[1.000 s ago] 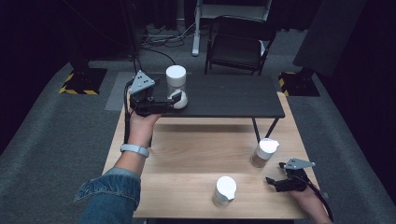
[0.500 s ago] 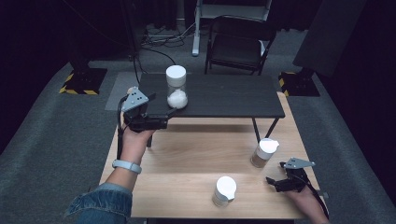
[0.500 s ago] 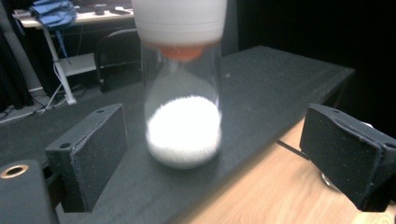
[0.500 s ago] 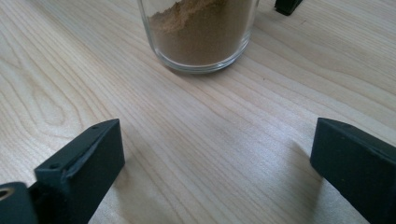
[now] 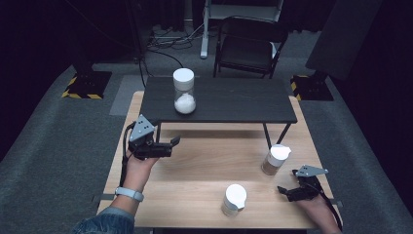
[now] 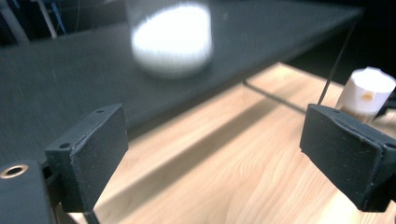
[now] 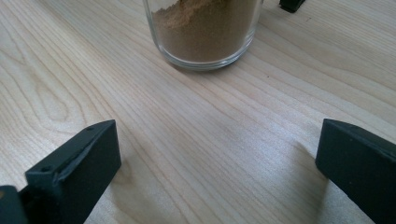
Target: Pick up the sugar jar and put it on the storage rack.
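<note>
A tall clear jar of white powder [image 5: 184, 92] with a white lid stands on the black shelf [image 5: 234, 100]; it looks blurred [image 6: 170, 37] in the left gripper view. My left gripper [image 5: 174, 142] [image 6: 219, 154] hovers open and empty over the wooden table [image 5: 204, 165], in front of the shelf's left end. A jar of brown powder [image 5: 274, 160] [image 7: 203, 32] stands at the right, just ahead of my right gripper [image 5: 287, 184] [image 7: 219, 154]. Its jaws have just been opening and hold nothing.
A third jar with a white lid [image 5: 234, 199] stands near the table's front edge, between the two hands. The shelf's thin black legs [image 5: 267, 136] rest on the table. A black chair [image 5: 251, 46] stands beyond the table.
My left hand has drawn back from the white-powder jar on the shelf, moving down and toward the near side. The right hand has stayed in place.
</note>
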